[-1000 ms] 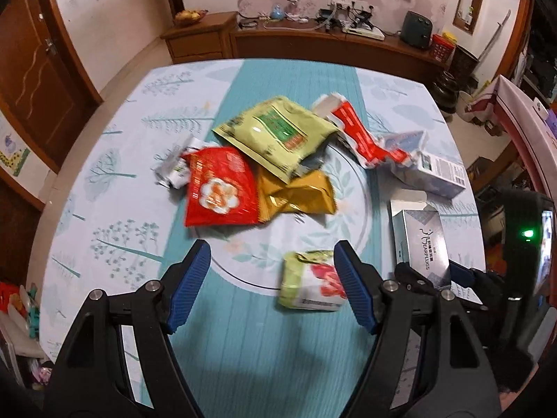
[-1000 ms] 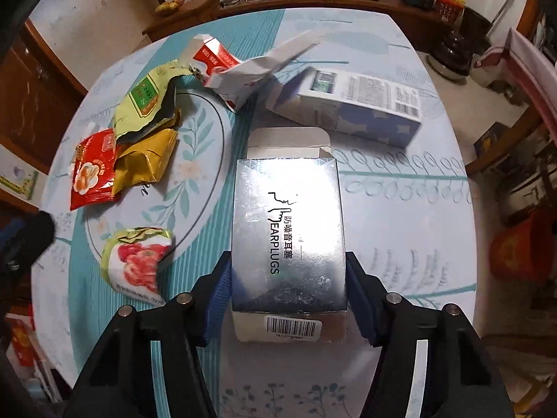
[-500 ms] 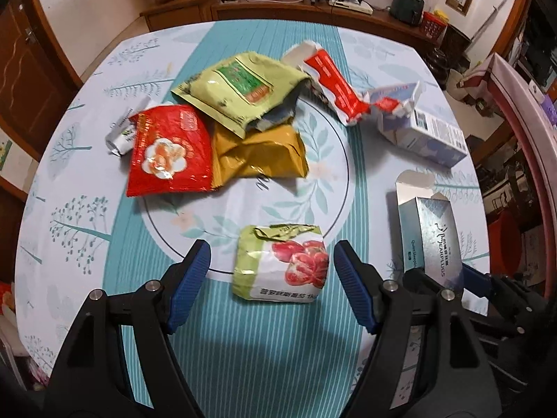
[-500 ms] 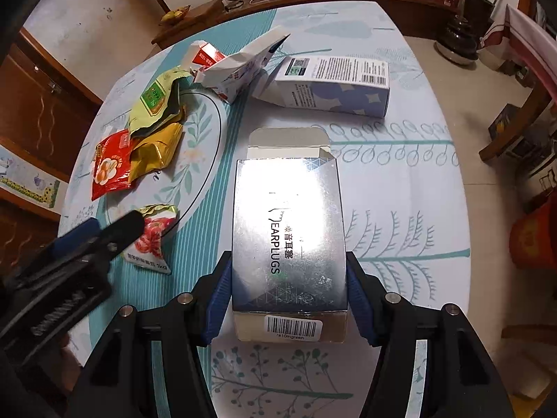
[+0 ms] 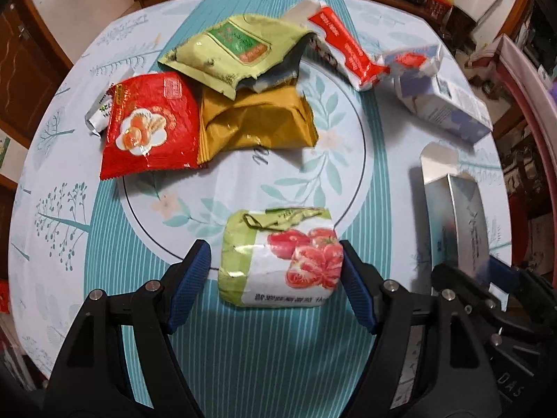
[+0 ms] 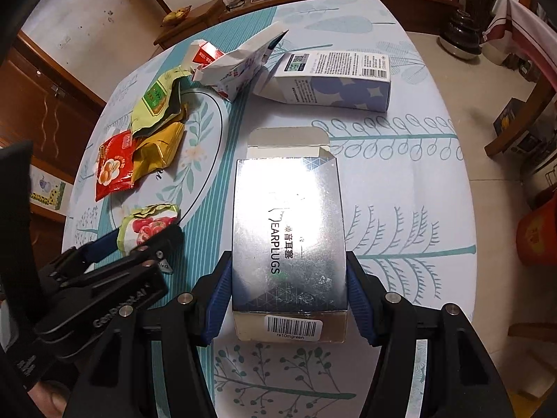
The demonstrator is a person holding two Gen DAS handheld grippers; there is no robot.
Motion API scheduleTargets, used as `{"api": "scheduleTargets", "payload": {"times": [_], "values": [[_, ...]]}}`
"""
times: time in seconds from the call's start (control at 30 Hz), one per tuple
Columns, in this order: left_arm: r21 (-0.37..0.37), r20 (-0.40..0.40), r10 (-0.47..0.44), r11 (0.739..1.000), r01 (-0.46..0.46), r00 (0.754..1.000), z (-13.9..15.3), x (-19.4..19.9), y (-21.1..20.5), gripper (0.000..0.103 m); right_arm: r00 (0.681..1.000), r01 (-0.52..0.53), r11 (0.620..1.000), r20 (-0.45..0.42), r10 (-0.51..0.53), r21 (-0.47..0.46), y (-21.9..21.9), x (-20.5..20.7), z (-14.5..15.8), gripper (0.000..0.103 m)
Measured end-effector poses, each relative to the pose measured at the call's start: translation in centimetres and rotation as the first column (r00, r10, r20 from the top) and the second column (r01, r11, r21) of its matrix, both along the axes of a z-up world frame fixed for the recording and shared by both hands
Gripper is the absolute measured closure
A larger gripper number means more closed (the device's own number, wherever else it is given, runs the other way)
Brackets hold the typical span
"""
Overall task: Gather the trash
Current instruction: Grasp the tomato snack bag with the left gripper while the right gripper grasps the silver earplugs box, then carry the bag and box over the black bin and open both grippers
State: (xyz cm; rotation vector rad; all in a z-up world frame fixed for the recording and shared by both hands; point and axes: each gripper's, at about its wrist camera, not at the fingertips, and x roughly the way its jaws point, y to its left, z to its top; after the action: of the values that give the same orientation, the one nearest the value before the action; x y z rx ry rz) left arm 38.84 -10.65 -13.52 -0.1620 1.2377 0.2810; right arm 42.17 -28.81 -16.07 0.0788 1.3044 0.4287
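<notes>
My left gripper is open, its blue pads on either side of a crumpled tomato-print snack bag lying on the table; the right pad is at the bag's edge. My right gripper is shut on a silver EARPLUGS box with its far flap open. The box also shows at the right of the left wrist view. The tomato bag also shows in the right wrist view, between the left gripper's fingers.
On the round table lie a red snack bag, a gold bag, a green bag, a torn red-and-white carton and a blue-and-white box. A red bin stands on the floor at right.
My left gripper has moved forward and down, so the tomato bag now sits between its open fingers. The right gripper keeps its hold on the earplugs box.
</notes>
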Motion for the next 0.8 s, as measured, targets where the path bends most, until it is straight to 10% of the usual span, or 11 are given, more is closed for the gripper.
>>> {"api": "scheduleTargets", "payload": {"times": [0.2, 0.8], "values": [[-0.004, 0.024, -0.037, 0.999, 0.037, 0.999, 0.2, 0.1, -0.1, 0.05, 1.0, 0.006, 1.0, -0.001, -0.006, 0.003, -0.2, -0.1, 0.1, 0.042], [0.121, 0.163, -0.058, 0.992, 0.038, 0.985, 8.5, -7.4, 3.0, 0.052, 0.999, 0.016, 0.999, 0.04, -0.017, 0.028, 1.2, -5.7, 4.6, 0.043]]}}
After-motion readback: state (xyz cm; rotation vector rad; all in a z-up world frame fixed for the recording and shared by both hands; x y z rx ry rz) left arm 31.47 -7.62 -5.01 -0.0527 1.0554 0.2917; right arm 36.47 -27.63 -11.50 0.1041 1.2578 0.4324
